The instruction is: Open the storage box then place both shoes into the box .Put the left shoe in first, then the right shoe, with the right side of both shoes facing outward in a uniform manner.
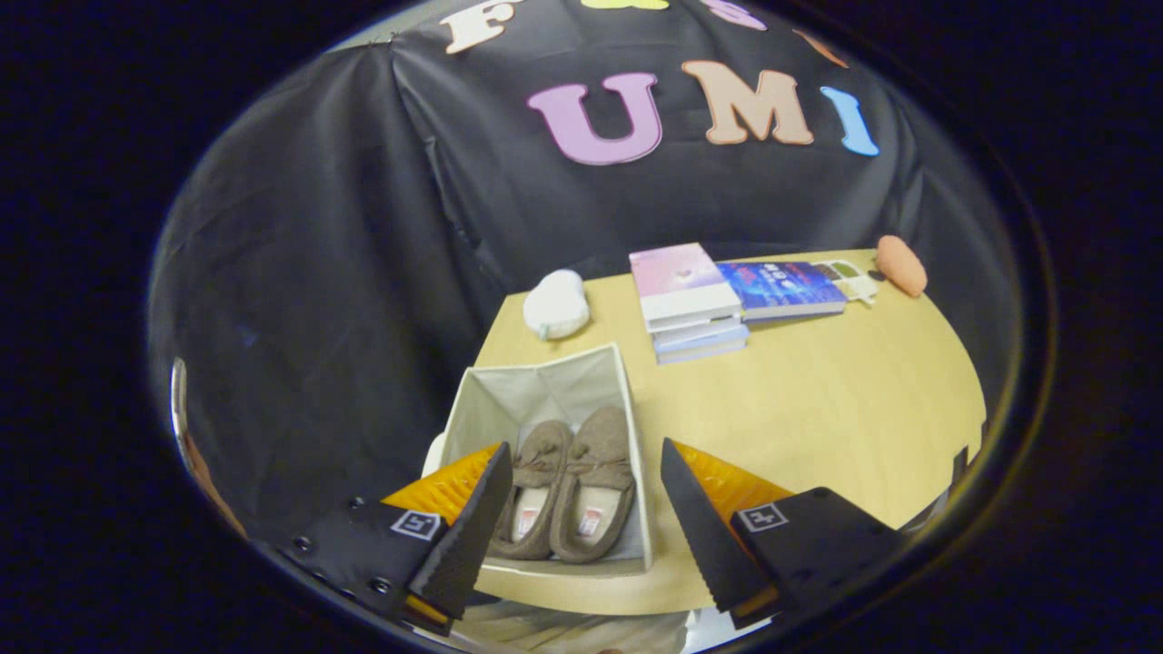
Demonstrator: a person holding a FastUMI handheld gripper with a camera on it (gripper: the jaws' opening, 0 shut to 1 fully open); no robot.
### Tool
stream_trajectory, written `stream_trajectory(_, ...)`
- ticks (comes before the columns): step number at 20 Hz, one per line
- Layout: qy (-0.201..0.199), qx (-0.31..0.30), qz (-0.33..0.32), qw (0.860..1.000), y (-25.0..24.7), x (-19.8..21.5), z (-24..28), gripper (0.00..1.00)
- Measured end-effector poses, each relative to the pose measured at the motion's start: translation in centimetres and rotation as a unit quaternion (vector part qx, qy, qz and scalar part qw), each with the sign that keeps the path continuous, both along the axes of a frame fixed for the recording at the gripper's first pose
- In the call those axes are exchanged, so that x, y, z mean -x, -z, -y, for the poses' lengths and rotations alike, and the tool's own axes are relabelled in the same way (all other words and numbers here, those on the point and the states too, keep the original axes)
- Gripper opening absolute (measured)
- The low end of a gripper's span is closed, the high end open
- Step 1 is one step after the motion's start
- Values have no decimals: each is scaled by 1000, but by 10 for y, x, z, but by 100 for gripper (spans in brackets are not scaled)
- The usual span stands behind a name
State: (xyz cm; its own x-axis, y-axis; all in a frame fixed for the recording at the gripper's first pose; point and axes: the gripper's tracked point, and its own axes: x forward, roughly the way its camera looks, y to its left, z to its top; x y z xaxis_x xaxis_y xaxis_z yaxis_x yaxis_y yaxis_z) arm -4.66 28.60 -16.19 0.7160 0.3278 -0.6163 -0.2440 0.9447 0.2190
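Finishing, by my judgement: the box [550,427] stands open at the counter's [818,409] near corner with both shoes [563,486] side by side inside. The tongs [581,518] gape wide above it, holding nothing. Next: check facing, withdraw. Insole tags and book [781,289] covers are unreadable.

Two brown slippers [568,490] with pale insoles lie in a cream fabric storage box [545,386] on a light wooden table [818,400]. Far off sit a pink-covered book stack [689,300], a blue book [781,289], a white pouch [556,304] and an orange object [901,265].
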Motion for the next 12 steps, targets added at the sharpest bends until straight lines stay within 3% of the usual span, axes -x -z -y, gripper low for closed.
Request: stream_trajectory(12,128,-57,104,985,-88,-24,83,100)
